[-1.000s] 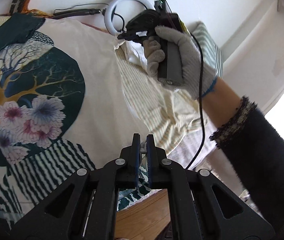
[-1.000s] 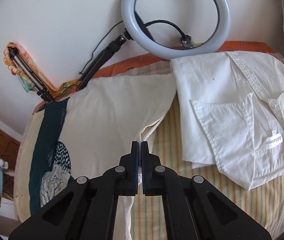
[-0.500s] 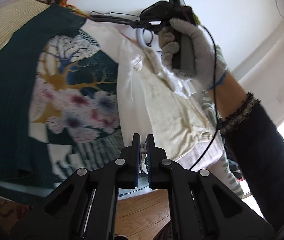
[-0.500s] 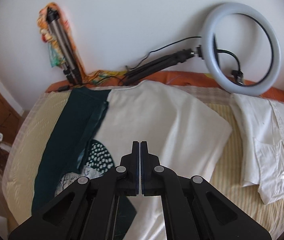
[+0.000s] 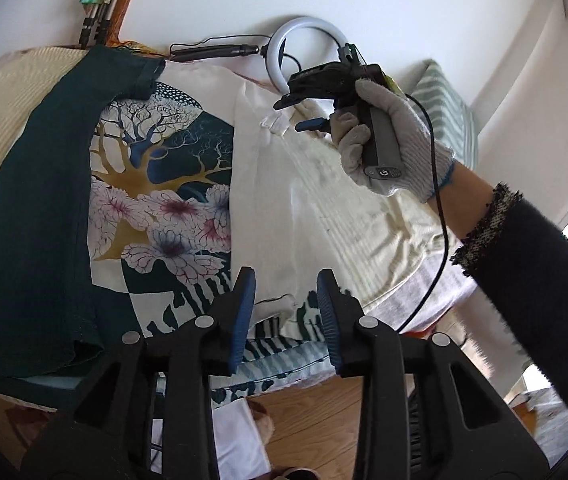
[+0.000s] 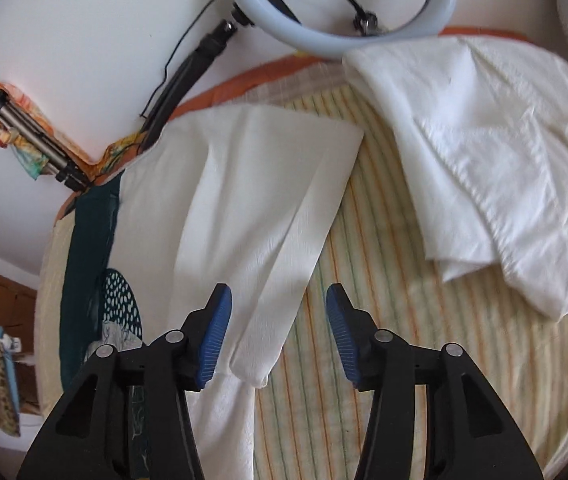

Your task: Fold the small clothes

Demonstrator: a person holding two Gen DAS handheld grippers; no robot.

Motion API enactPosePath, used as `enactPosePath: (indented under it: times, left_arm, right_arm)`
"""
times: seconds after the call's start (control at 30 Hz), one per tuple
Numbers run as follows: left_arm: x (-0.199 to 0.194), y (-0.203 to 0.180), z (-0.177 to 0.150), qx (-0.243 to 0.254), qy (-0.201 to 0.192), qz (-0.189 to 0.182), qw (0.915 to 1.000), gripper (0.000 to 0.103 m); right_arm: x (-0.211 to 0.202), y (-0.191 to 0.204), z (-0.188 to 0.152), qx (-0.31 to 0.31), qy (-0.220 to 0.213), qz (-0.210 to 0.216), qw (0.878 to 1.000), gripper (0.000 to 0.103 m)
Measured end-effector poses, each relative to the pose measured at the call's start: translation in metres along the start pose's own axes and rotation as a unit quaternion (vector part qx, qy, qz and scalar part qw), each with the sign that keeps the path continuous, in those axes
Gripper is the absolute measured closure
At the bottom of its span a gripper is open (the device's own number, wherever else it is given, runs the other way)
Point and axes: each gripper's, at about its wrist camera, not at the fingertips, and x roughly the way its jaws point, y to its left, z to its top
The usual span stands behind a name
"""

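Both my left gripper [image 5: 286,312] and right gripper [image 6: 277,328] have just been opening, jaws apart and empty, dropping the printed garment [image 5: 163,208] folded on the bed, white flap [image 6: 251,216] at twelve o'clock

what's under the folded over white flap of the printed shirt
The white flap lies over the printed shirt, whose tree and flower print shows beside it, on a striped sheet. How far the print runs beneath is covered.
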Motion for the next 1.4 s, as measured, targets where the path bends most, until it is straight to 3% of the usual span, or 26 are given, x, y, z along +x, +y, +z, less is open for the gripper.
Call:
enactPosePath:
  times: [0.2,0.23,0.27,0.3,0.53,0.73,1.1,1.33,1.4]
  left_arm:
    - [0.016,0.003,-0.001,0.012,0.021,0.028,0.9993,0.072]
    - [0.018,0.002,-0.001,0.018,0.021,0.034,0.999,0.084]
    - [0.019,0.001,-0.001,0.022,0.022,0.038,0.9988,0.096]
    - [0.021,0.002,-0.001,0.021,0.026,0.034,0.9988,0.096]
    - [0.008,0.01,0.005,-0.026,0.012,-0.021,0.9994,0.098]
    - [-0.003,0.029,0.006,-0.087,0.012,-0.059,0.9944,0.098]
    - [-0.016,0.061,-0.002,-0.116,0.012,-0.046,0.9922,0.098]
    - [-0.025,0.065,-0.002,-0.104,0.012,-0.026,0.9942,0.097]
    - [-0.031,0.062,0.001,-0.095,0.011,-0.028,0.995,0.091]
  right_arm:
    - [0.009,0.015,-0.006,-0.034,0.001,-0.004,0.999,0.055]
    - [0.009,0.017,-0.006,-0.038,0.001,0.001,0.999,0.067]
    - [0.009,0.019,-0.005,-0.043,0.005,0.008,0.999,0.088]
    - [0.01,0.02,-0.005,-0.047,0.012,0.015,0.999,0.1]
    - [-0.013,0.044,0.007,-0.077,-0.014,0.021,0.997,0.102]
    - [-0.023,0.107,0.017,-0.148,-0.031,-0.013,0.988,0.102]
    - [0.042,0.214,-0.006,-0.261,0.006,-0.067,0.963,0.102]
    - [0.078,0.231,-0.023,-0.283,0.044,-0.051,0.957,0.101]
    - [0.078,0.23,-0.025,-0.282,0.059,-0.039,0.957,0.093]
